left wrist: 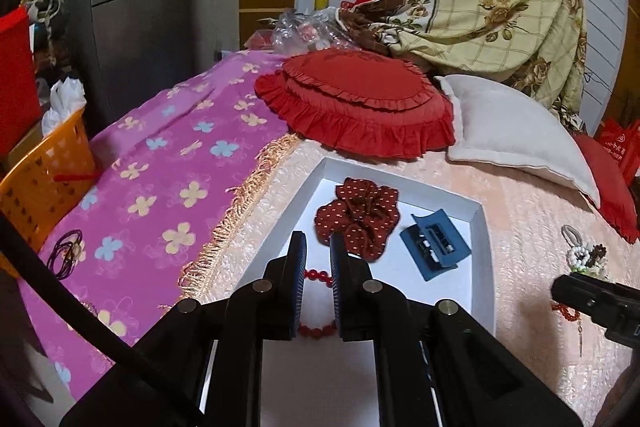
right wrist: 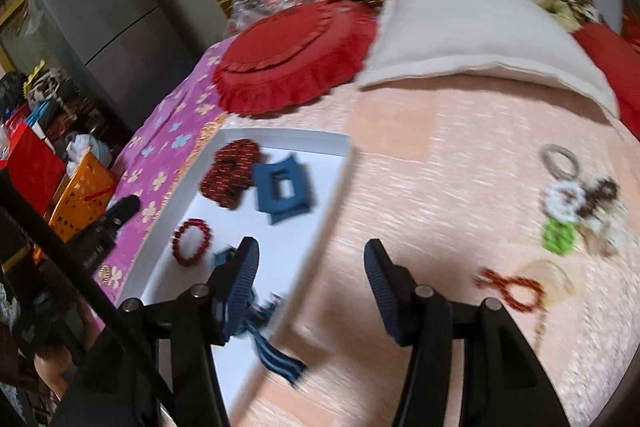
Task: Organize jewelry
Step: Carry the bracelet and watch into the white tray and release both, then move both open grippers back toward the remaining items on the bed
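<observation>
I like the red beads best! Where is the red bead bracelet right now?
The red bead bracelet lies inside the white tray, near its left side in the right wrist view, in front of the red dotted scrunchie and blue hair clip.

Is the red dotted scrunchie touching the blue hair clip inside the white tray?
Apart. In the left wrist view, white tray floor shows between the scrunchie and the blue hair clip.

Bed with cushions and covers

A red frilled cushion [left wrist: 356, 103] lies beside a white pillow [left wrist: 516, 131]; a purple flowered blanket [left wrist: 160, 167] spreads left, near an orange basket [left wrist: 44, 175].
</observation>
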Available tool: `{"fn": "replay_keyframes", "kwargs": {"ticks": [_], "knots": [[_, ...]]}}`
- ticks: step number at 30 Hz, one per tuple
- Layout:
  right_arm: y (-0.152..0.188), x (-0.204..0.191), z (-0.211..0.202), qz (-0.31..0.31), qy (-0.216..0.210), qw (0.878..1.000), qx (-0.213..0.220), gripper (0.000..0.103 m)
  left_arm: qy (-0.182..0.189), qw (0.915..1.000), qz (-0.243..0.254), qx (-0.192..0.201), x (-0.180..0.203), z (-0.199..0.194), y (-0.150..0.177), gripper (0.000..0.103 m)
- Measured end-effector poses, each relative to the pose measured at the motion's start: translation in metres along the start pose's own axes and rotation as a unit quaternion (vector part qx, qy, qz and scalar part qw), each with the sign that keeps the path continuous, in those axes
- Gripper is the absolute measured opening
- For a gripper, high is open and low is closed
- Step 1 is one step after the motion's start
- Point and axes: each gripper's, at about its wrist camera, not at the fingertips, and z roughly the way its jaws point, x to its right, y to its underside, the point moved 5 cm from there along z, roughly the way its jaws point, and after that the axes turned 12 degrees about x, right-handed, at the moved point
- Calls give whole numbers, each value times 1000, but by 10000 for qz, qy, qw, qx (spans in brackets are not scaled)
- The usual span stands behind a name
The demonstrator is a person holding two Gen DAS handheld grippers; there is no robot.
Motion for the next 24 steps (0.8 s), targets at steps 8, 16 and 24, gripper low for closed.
{"fn": "replay_keyframes", "kwargs": {"ticks": [8, 16, 24], "knots": [[22, 64, -46, 199, 591, 9979, 173, 58, 32, 9997, 242, 61, 22, -17, -1, 8], [47, 127, -81, 639, 1035, 9922, 282, 58, 27, 9983, 558, 151, 47, -26, 3, 9], [71, 191, -121, 1050, 1472, 9825, 441, 58, 762, 9958, 508, -1, 89, -49, 12, 9]]}}
